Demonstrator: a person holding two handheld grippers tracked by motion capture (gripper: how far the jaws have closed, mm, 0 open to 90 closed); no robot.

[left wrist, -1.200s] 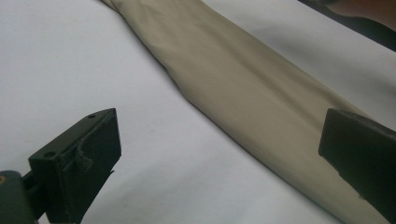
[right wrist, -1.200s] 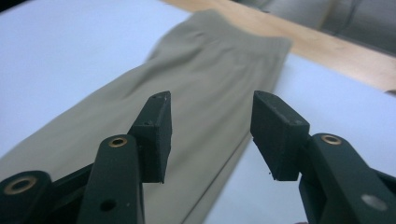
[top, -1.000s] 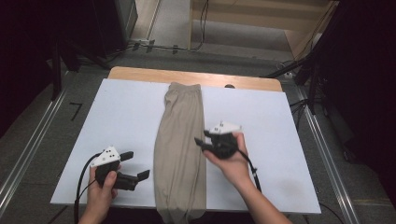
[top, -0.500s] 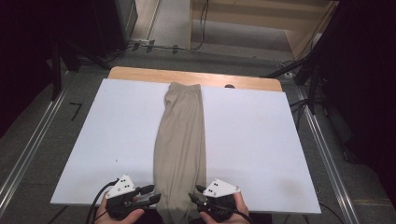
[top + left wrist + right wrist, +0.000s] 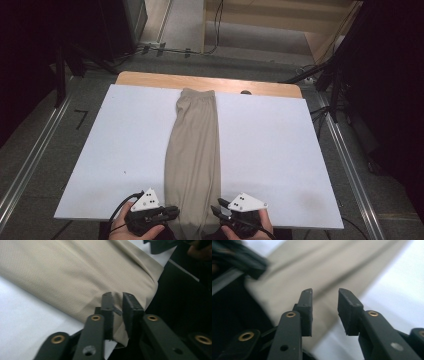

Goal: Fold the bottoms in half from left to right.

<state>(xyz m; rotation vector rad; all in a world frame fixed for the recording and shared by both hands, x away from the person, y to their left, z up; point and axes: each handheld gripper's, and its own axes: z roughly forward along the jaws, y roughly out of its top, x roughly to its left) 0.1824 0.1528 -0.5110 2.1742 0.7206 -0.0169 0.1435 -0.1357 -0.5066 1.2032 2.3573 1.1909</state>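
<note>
A pair of beige trousers [image 5: 192,150], folded lengthwise, lies down the middle of the white board [image 5: 115,140], its near end hanging over the front edge. My left gripper [image 5: 174,213] sits at the cloth's left near corner. In the left gripper view its jaws [image 5: 117,296] have just been closing and now pinch a raised fold of the beige cloth [image 5: 75,272]. My right gripper [image 5: 216,210] is at the cloth's right near corner. Its jaws [image 5: 325,293] have just been closing a little but stand apart over the cloth's edge [image 5: 322,270], not pressing it.
The board rests on a wooden table whose far strip [image 5: 150,79] shows behind the waistband. Metal rails [image 5: 30,165] run along the floor on both sides. Dark stands and cables [image 5: 320,75] crowd the back. White board lies bare to either side of the trousers.
Both hands have come back to the board's near edge, the right from mid-cloth. The left jaws went from wide open to pinched on the trousers' corner; the right narrowed slightly.
</note>
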